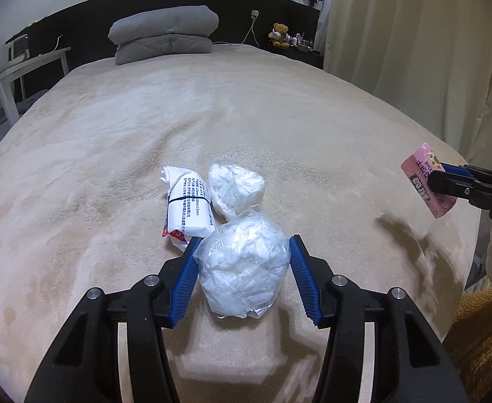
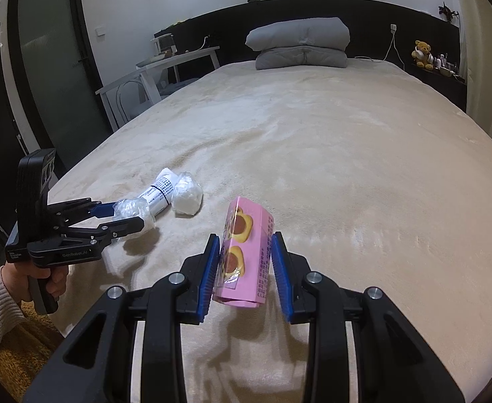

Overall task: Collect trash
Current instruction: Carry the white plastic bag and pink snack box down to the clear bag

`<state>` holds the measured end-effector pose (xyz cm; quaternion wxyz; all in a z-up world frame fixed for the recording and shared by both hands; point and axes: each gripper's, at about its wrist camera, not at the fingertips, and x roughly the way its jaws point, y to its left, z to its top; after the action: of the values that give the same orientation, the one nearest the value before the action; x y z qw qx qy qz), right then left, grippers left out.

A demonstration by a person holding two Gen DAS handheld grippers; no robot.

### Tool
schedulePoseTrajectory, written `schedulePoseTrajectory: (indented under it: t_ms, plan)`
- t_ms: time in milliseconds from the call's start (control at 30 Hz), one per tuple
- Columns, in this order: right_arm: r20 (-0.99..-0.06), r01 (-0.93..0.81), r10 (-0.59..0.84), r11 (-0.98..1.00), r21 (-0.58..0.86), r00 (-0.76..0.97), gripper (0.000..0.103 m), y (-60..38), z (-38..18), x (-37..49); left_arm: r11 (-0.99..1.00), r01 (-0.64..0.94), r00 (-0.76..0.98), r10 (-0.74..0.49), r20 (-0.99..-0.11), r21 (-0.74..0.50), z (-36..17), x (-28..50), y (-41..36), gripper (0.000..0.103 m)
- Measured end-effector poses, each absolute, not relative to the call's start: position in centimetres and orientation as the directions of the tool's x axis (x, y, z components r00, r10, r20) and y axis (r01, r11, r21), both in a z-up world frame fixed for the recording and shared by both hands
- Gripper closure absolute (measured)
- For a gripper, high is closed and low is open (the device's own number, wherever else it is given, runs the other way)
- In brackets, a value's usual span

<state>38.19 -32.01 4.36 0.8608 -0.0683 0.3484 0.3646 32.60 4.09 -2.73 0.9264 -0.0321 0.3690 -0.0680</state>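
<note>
On the beige bed [image 1: 111, 127] lie three pieces of trash. My left gripper [image 1: 244, 243] has its blue fingers around a crumpled clear plastic bag with white paper inside [image 1: 242, 265]; the left pad touches it, the right pad stands just off it. Behind it lie a smaller white wad [image 1: 236, 189] and a rolled printed white packet with a black band [image 1: 187, 206]. My right gripper [image 2: 246, 240] holds a pink snack box [image 2: 244, 258] above the bed; it also shows in the left wrist view [image 1: 425, 181].
A folded grey quilt [image 1: 163, 33] sits at the head of the bed against a black headboard. A white table and chair [image 2: 165, 67] stand left of the bed. A teddy bear [image 1: 279, 35] sits on the right shelf. Curtains [image 1: 413, 33] hang at right.
</note>
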Motion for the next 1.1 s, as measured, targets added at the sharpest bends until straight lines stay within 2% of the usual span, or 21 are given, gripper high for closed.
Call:
schedulePoseTrajectory:
  t_ms: [600, 1100]
  plan:
    - [-0.591, -0.689, 0.652, 0.693, 0.21, 0.475, 0.07, -30.8, 6.6, 31.3, 0.976, 0.08, 0.839, -0.176, -0.515, -0.204, 3.1, 23.2, 4.2, 0.051]
    - [-0.581, -0.708, 0.693, 0.656, 0.263, 0.427, 0.07, -31.9, 4.9, 22.2, 0.958, 0.104, 0.874, -0.217, -0.435, -0.268, 3.4, 13.4, 1.8, 0.051]
